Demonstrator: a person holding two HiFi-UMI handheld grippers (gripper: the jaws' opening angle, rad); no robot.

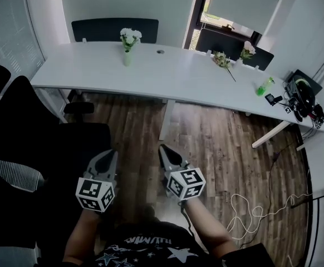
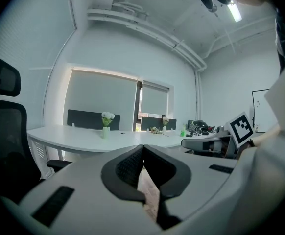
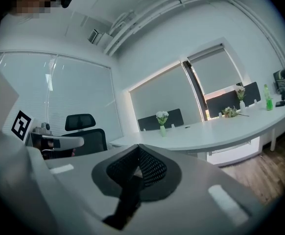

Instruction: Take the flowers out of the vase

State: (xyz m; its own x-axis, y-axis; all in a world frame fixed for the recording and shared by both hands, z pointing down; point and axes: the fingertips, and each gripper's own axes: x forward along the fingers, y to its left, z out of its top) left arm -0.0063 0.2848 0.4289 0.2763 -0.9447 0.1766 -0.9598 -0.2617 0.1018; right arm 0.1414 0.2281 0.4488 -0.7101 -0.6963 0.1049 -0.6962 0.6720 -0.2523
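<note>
The left gripper [image 1: 107, 159] and the right gripper [image 1: 166, 156] both have their jaws pressed together with nothing between them, well apart from the table [image 1: 167, 74]; there the white flowers [image 1: 130, 35] stand in a small pale vase [image 1: 127, 58] near the far edge. The flowers look light and soft, with thin stems that crush easily; I would hold them gently, low on the stems just above the vase mouth; the vase may tip, so steady it.
</note>
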